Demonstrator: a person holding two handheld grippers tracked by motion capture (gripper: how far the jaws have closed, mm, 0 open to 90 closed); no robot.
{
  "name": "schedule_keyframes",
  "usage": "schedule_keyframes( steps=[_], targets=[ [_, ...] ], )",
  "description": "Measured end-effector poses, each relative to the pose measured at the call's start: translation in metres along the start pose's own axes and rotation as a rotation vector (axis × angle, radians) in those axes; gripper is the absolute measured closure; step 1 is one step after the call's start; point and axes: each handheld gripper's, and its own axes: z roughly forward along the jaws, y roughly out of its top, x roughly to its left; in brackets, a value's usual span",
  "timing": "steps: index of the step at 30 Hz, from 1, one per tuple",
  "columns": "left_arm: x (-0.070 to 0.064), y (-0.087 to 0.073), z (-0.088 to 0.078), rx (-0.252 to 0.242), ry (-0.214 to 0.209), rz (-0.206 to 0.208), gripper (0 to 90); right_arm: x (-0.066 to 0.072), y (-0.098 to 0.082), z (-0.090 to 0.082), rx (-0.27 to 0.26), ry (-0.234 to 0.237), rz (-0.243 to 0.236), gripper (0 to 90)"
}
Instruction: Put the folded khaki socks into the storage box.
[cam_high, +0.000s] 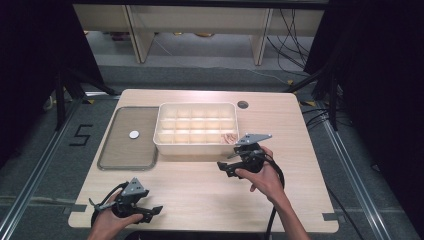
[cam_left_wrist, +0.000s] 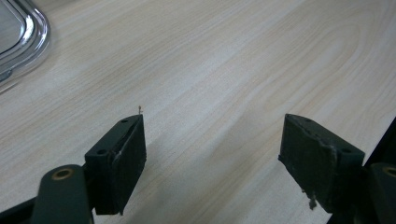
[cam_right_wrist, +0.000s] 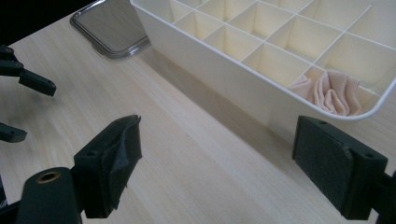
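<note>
Right gripper (cam_right_wrist: 215, 154) stands wide open, nothing between its jaws, just in front of the white plastic compartment box (cam_right_wrist: 224, 84). Folded pink cloth (cam_right_wrist: 334, 91) lies in the box's near corner cell, just beyond the right jaw. Left gripper (cam_left_wrist: 212, 149) gapes empty over the pale wooden table (cam_left_wrist: 224, 70). Beyond the box's far end sits the metal tray (cam_high: 125, 150) holding a small white disc (cam_high: 134, 134).

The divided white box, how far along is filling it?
Done: one pink folded cloth sits in the near right corner cell of the divided white box. In hand: nothing; right gripper and left gripper stand open. Left: the other cells are bare.
</note>
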Motion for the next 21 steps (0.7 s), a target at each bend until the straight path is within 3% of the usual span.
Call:
schedule_keyframes(
  steps=[2, 3, 7, 8, 14, 17, 18, 21],
  targets=[
    [0.0, 0.0, 0.0, 0.0, 0.001, 0.002, 22.3, 0.001, -0.002, 0.001, 0.006, 0.012, -0.005, 16.9],
    [0.001, 0.0, -0.001, 0.003, -0.001, 0.02, 22.3, 0.002, -0.004, 0.0, 0.013, -0.007, -0.012, 16.9],
    [0.0, 0.0, -0.001, 0.005, 0.009, 0.007, 22.3, 0.002, -0.009, 0.002, 0.011, 0.012, -0.005, 17.0],
    [0.0, 0.0, -0.001, 0.005, 0.008, 0.008, 22.3, 0.003, -0.01, 0.001, 0.03, -0.008, 0.0, 16.9],
    [0.0, 0.001, -0.002, 0.002, -0.003, 0.021, 22.3, 0.004, -0.017, 0.001, 0.021, 0.006, 0.004, 17.0],
    [0.001, 0.001, -0.002, 0.002, 0.002, 0.021, 22.4, 0.005, -0.02, 0.001, 0.02, -0.009, -0.01, 17.0],
    [0.001, 0.001, -0.001, 0.006, 0.009, 0.008, 22.3, 0.008, -0.021, 0.001, 0.019, 0.008, 0.018, 17.0],
    [0.0, 0.001, -0.002, 0.002, 0.007, 0.012, 22.4, 0.008, -0.024, -0.001, 0.019, -0.007, -0.007, 17.0]
  ],
)
